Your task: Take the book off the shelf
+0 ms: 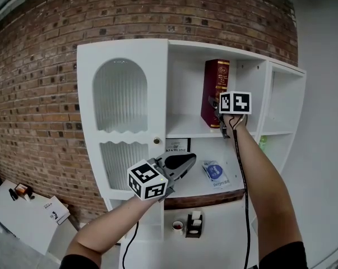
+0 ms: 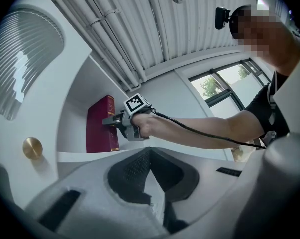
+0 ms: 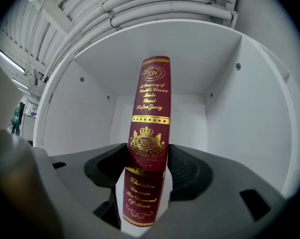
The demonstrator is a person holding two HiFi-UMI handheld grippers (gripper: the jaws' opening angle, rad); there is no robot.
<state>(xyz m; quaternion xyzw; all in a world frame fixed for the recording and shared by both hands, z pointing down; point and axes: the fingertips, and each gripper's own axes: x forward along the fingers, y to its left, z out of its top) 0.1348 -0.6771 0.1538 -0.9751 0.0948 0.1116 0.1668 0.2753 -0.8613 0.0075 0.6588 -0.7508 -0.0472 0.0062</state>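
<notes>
We see the white shelf (image 1: 183, 126) with the dark red book (image 3: 149, 108) upright on it. Its spine sits between the jaws of our right gripper (image 3: 148, 158), which are clamped on it. Below and left of them, our left gripper (image 2: 149, 156) has its jaws together, empty.

**Maroon book between our right jaws**

We see the right gripper (image 3: 147, 169) closed on the spine of an upright maroon book (image 3: 150, 103) with gold lettering, both pads (image 3: 185, 171) against its covers. The book stands inside a white shelf compartment (image 3: 224, 108).
</notes>
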